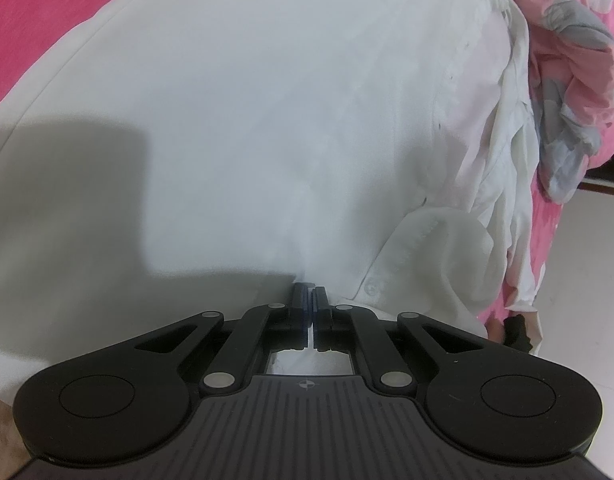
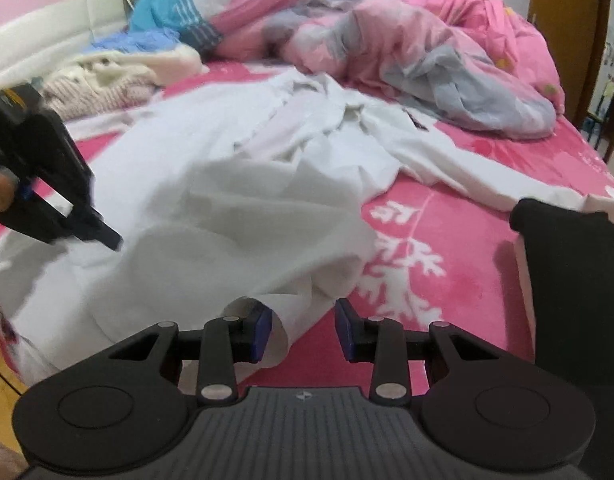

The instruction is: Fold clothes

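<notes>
The white shirt (image 2: pixel 227 184) is lying spread across the pink bed (image 2: pixel 447 240), its long axis running away from both grippers toward the quilt (image 2: pixel 427 40). The left gripper (image 1: pixel 309 292) is pinching the near hem, fingers closed on the cloth. The right gripper (image 2: pixel 303 330) is hanging with its fingers apart; a rolled edge of the shirt is lying against the left finger (image 2: pixel 262 332), not yet clamped, so the right looks nearer to the free corner.

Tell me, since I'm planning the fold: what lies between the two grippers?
Only rumpled white shirt spans from left gripper to right gripper, in the right wrist view.
</notes>
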